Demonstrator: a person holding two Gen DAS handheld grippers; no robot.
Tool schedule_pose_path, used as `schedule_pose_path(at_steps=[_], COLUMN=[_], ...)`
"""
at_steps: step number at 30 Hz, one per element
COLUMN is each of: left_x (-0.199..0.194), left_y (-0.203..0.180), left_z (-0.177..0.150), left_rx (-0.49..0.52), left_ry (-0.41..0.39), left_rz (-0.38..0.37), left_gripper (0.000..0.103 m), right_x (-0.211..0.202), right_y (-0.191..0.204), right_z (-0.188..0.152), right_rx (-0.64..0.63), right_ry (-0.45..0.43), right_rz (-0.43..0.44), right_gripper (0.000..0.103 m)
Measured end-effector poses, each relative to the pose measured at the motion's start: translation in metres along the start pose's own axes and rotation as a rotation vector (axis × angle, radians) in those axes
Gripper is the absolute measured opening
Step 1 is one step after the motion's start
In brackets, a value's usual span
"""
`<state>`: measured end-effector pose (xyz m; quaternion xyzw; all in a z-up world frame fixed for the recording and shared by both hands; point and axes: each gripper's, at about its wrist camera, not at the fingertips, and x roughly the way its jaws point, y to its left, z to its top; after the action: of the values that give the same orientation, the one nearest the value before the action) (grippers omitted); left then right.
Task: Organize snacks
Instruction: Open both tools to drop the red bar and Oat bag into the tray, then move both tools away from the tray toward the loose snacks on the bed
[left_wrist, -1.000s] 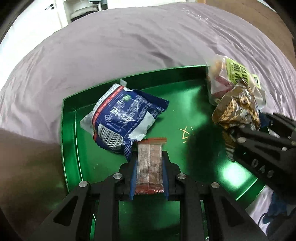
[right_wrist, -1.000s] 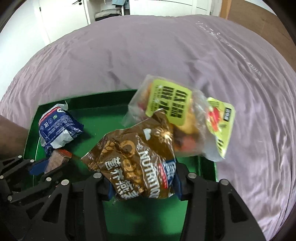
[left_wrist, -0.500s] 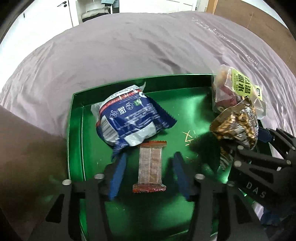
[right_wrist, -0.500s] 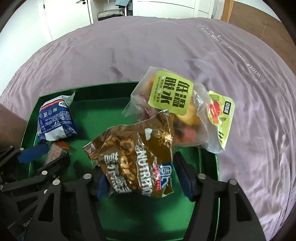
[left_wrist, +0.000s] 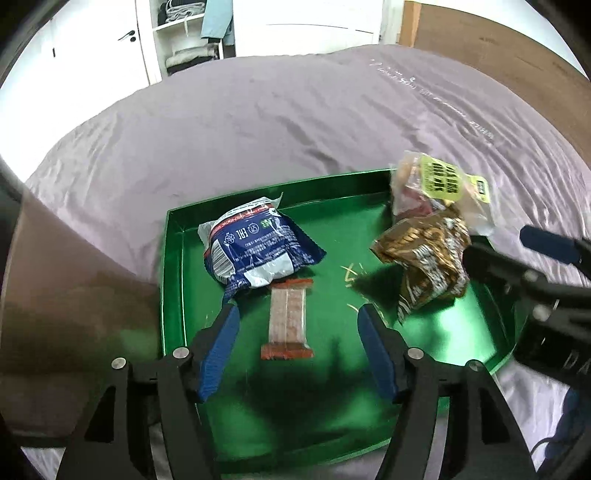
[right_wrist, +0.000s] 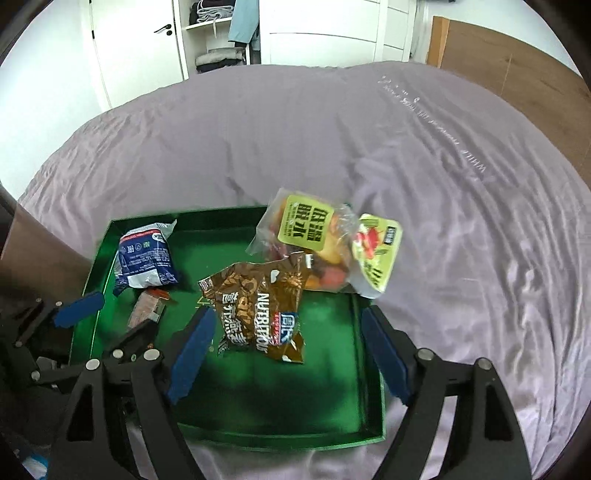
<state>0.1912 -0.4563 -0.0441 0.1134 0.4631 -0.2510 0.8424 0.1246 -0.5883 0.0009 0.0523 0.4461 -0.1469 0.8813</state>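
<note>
A green tray (left_wrist: 173, 280) lies on a bed under a purple sheet (left_wrist: 258, 122); four snacks are in it. The left gripper (left_wrist: 295, 332) is released, its blue fingers (left_wrist: 218, 347) spread wide on either side of a small bar (left_wrist: 287, 319) in a clear wrapper with red ends; the bar lies flat on the tray floor, touching neither finger. Just beyond the bar sits a blue and white pack (left_wrist: 255, 251), its near edge touching or overlapping the bar's far end. The right gripper (right_wrist: 286, 339) is likewise released, fingers (right_wrist: 190, 347) well apart; between them, free of both, is a brown bag (right_wrist: 258, 314) on the tray. Behind it a clear bag with yellow-green labels (right_wrist: 325, 243) leans over the tray's far right corner, partly hanging past the rim onto the sheet; the brown bag overlaps its lower edge. In the background stand white wardrobe doors (right_wrist: 325, 29) and an open shelf with folded clothes (right_wrist: 218, 37); a wooden board (right_wrist: 517, 74) is at the right.
</note>
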Motion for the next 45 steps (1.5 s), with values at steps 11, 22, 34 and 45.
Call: schedule_pose_path(at_steps=[11,22,34,45], left_x=[-0.035,-0.088,-0.139,-0.145], left_y=[-0.013,-0.008,0.13,0.336], left_z=[-0.028,-0.084,-0.165,-0.166], left_rx=[0.112,0.259,0.241,-0.161], left_ry=[-0.025,-0.033,0.056,0.07], left_rz=[-0.063,-0.161,-0.06,0.268], left_gripper=[0.061,0.061,0.061,0.061], right_x=[-0.043,-0.075,-0.091,-0.087], right_y=[-0.004,0.012,0.169,0.361], right_z=[-0.051,-0.105,-0.154,-0.102], right_rx=[0.068,0.07,-0.264,-0.514], right_ry=[0.064,0.174,0.372,0.289], right_rz=[-0.051,-0.11,0.127,0.402], right_gripper=[0.103,0.103,0.103,0.103])
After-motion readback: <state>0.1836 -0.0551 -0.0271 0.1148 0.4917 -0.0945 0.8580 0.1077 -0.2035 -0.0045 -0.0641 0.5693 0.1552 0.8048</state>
